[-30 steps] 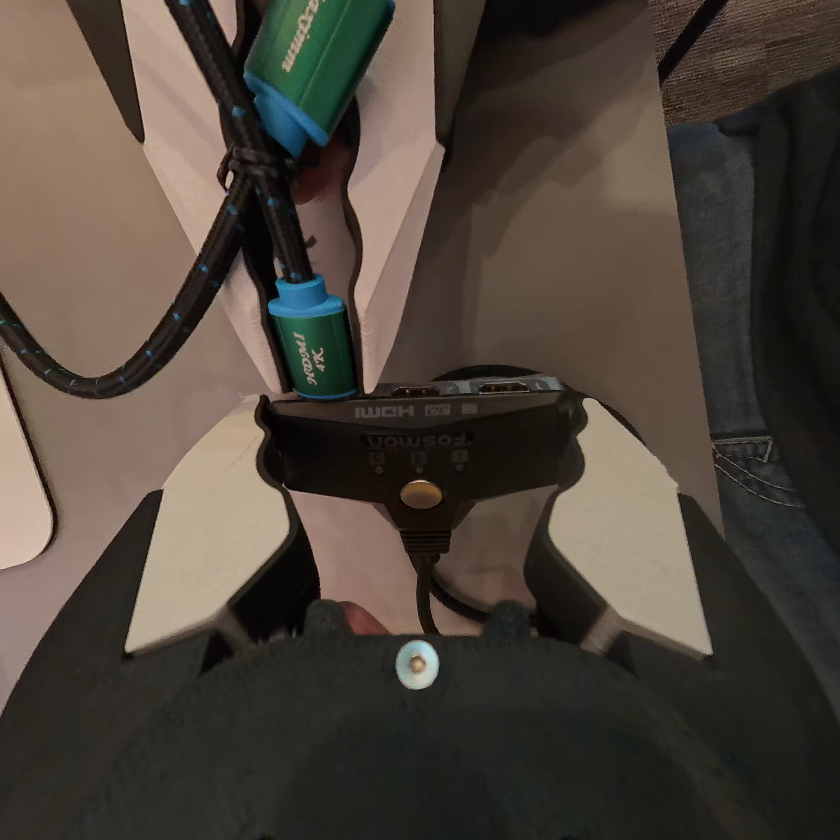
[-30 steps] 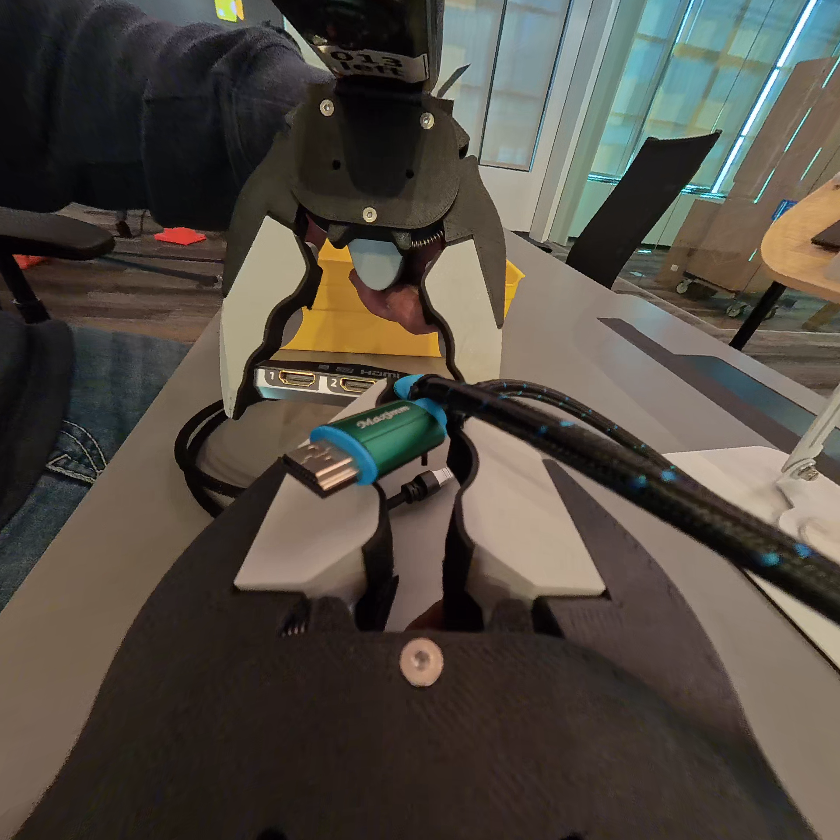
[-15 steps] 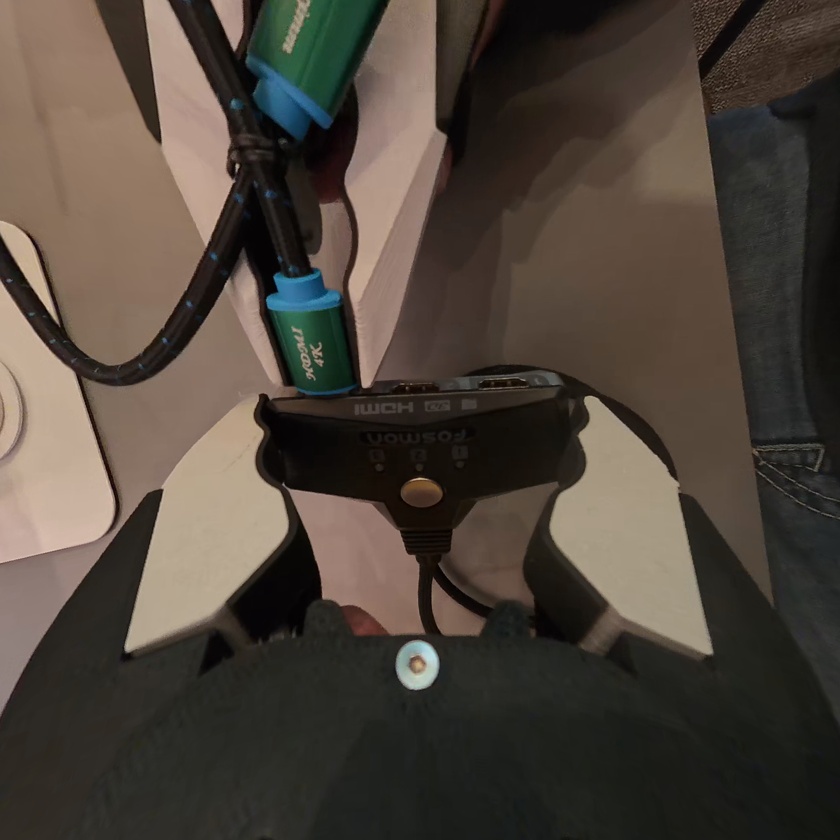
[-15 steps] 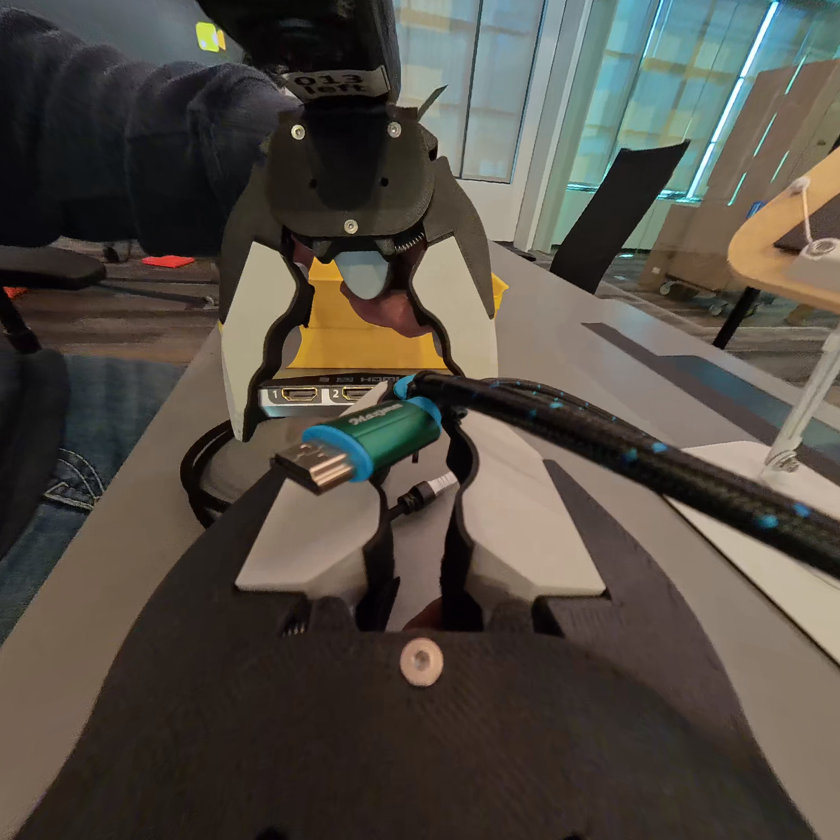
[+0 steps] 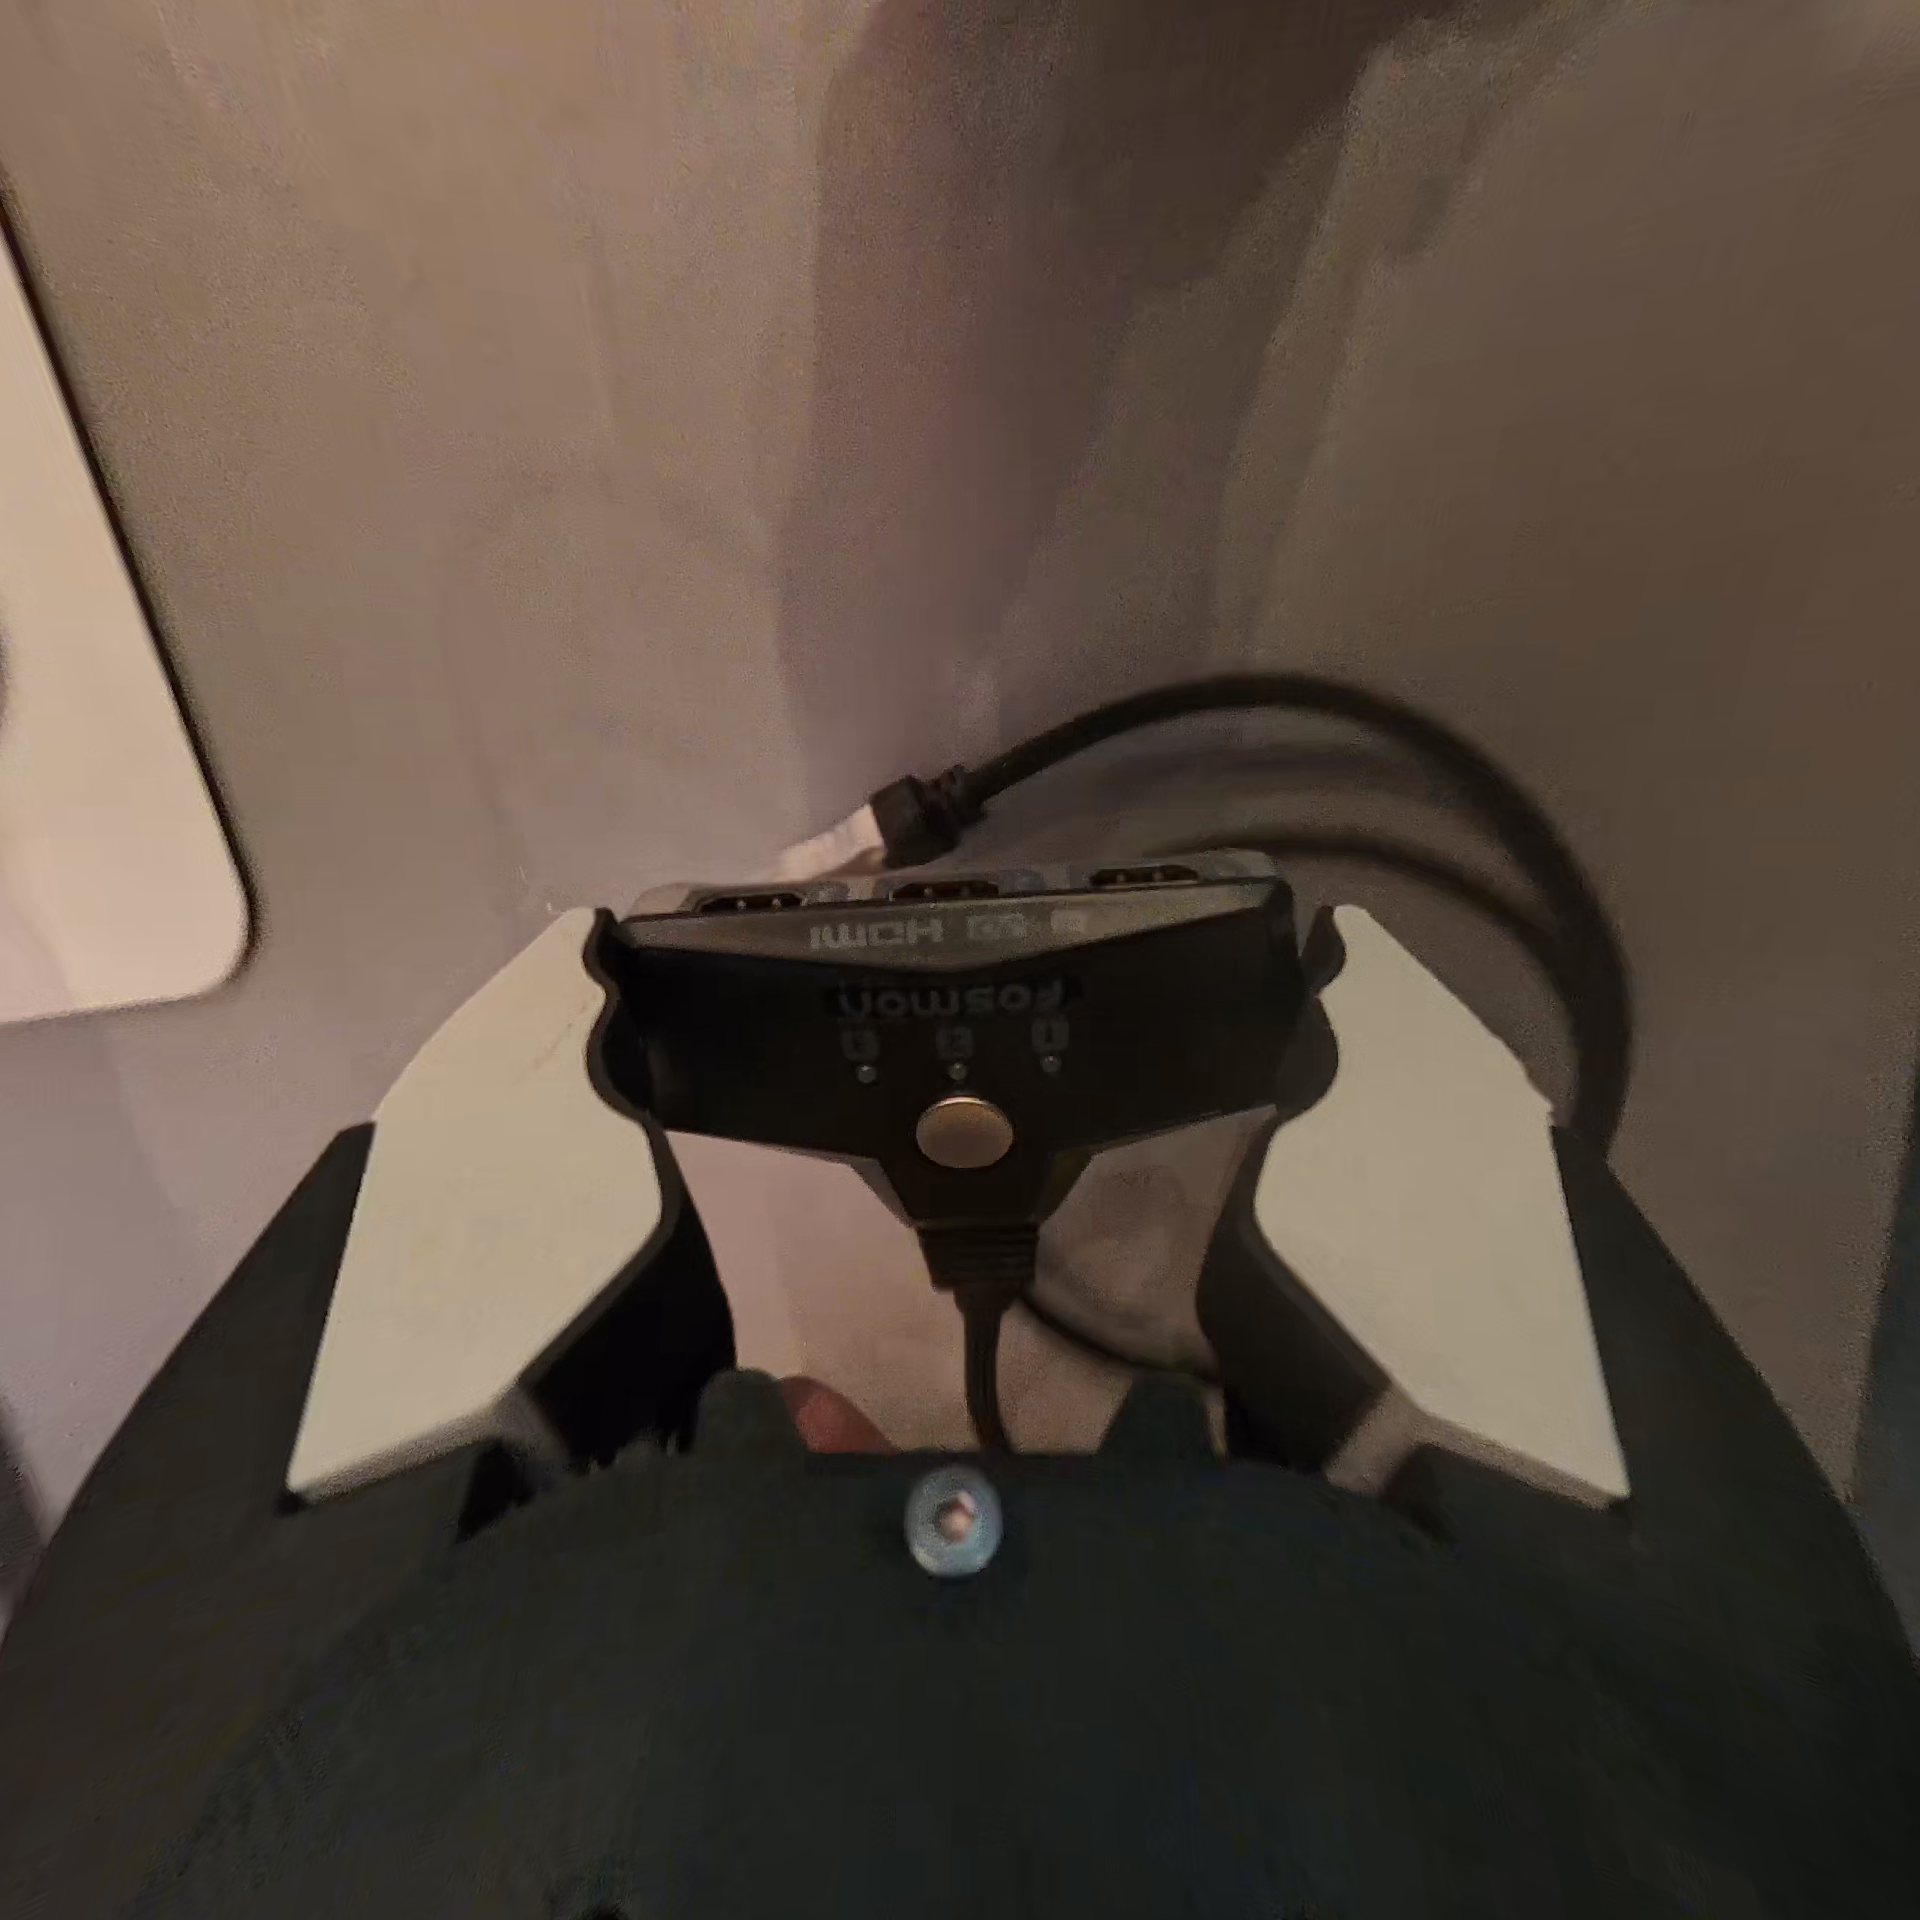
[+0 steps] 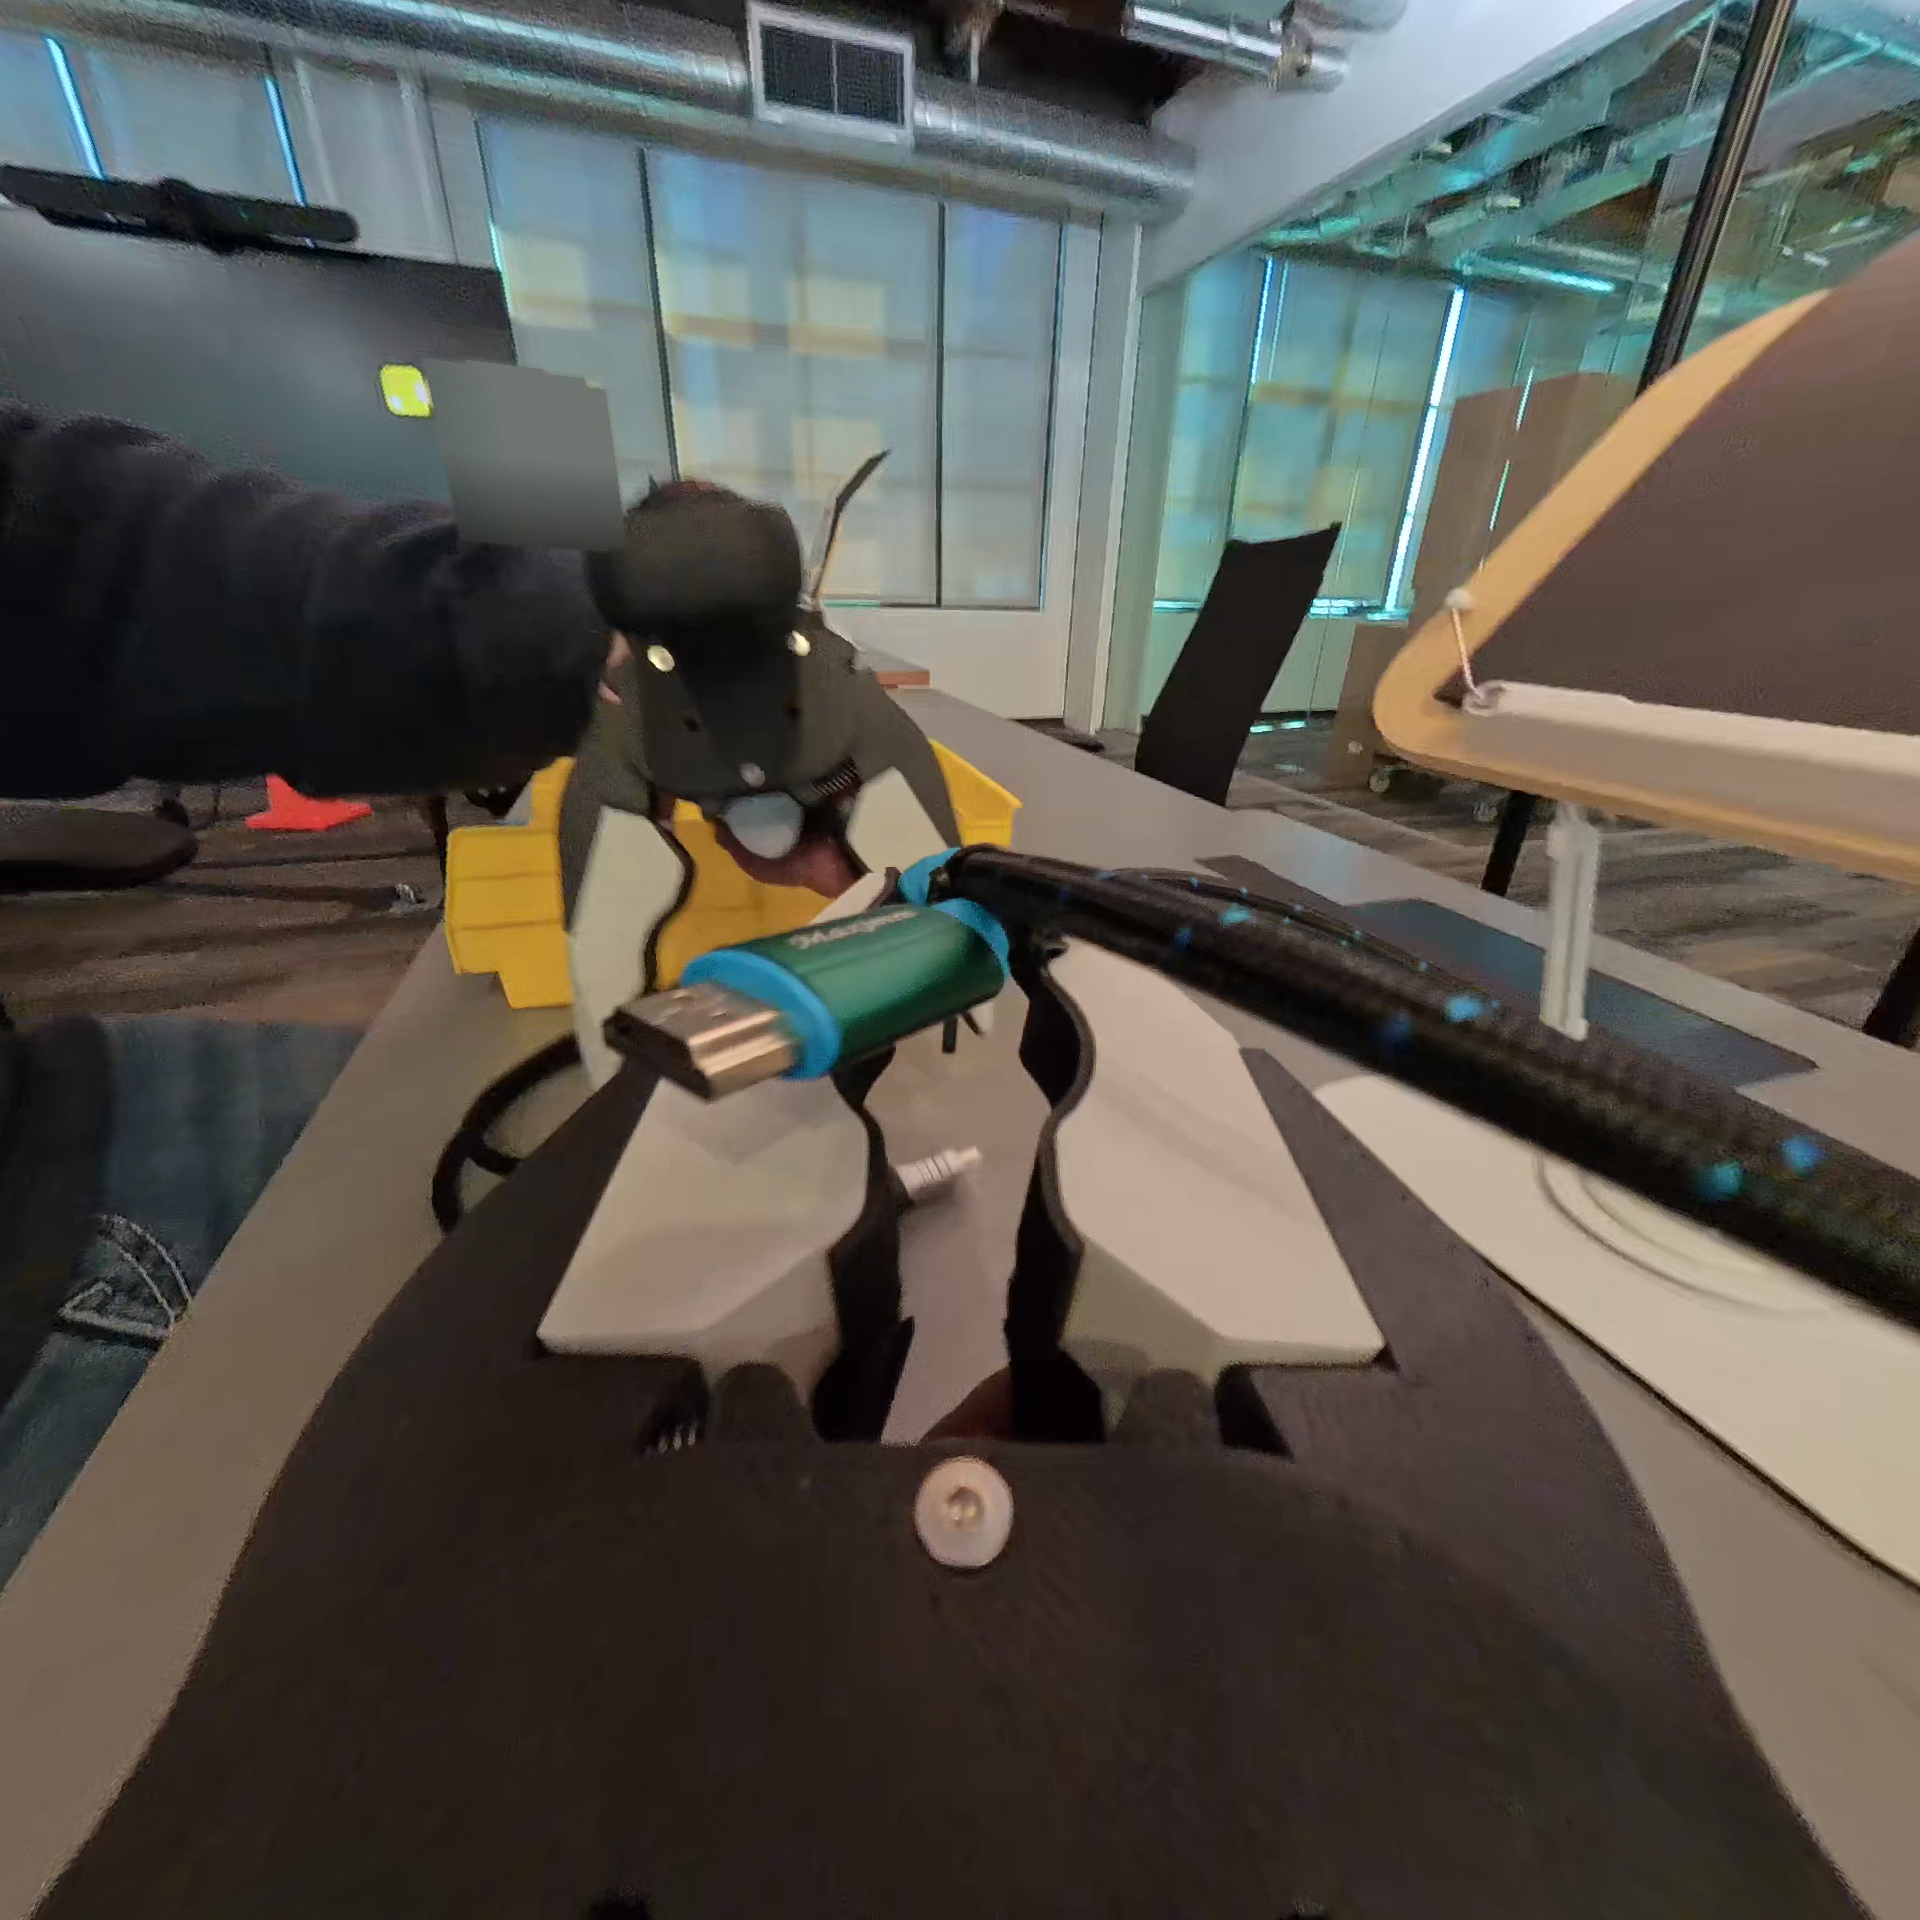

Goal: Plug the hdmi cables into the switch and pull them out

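We hold the switch (image 5: 951,1023) between the jaws of our left gripper (image 5: 956,997), which pinch its two ends just above the grey desk (image 5: 520,520). Its three ports on the far edge all stand empty, so no plug is seated now; we judge the pull-out done for this cable, and we cannot tell whether more plugging is left. Our right gripper (image 6: 961,1049) has its jaws pressed on the braided cable (image 6: 1455,1039) just behind the green plug (image 6: 831,997), whose metal tip points left, well clear of the switch. The switch's own thin black lead (image 5: 1351,748) loops on the desk at right. Far left sits a yellow bin (image 6: 499,883); its contents are hidden.
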`<state>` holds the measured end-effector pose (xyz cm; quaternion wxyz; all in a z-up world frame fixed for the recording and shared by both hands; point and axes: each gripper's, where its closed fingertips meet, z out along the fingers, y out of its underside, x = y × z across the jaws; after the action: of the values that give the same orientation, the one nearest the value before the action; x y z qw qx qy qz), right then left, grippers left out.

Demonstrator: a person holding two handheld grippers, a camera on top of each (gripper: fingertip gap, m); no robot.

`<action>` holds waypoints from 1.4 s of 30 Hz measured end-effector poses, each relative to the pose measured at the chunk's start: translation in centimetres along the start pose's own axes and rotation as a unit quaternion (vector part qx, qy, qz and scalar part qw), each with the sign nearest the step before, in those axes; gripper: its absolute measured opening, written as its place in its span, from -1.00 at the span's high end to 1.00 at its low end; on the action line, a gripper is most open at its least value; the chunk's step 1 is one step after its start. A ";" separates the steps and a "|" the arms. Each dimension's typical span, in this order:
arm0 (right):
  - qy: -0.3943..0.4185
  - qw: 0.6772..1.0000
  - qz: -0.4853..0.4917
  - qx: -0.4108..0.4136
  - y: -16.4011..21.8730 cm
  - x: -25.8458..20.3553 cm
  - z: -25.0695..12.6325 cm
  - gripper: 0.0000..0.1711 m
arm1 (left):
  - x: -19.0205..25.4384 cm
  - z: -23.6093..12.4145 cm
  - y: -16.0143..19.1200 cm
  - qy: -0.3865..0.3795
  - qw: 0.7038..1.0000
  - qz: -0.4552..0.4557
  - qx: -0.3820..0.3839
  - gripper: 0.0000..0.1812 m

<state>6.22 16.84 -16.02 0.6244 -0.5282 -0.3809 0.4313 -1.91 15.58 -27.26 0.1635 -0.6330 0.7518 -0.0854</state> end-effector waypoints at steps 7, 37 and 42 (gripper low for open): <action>-0.024 0.998 0.011 -0.051 2.0 -0.8 1.0 0.81 | -0.2 -1.1 -1.2 -0.025 0.999 0.002 0.020 -0.30; 0.256 0.937 0.103 -0.215 -4.0 2.3 -26.1 0.79 | 2.9 -2.8 -0.7 -0.077 0.996 0.010 0.031 -0.30; 0.287 0.899 0.178 -0.280 1.5 4.1 -30.0 0.51 | 2.9 -2.5 -1.3 -0.075 0.997 0.017 0.027 -0.30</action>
<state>35.30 10.88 -21.95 0.4459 -0.8411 -0.1895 0.2404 -2.01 12.32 -24.87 0.2374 -0.6201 0.7458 -0.0551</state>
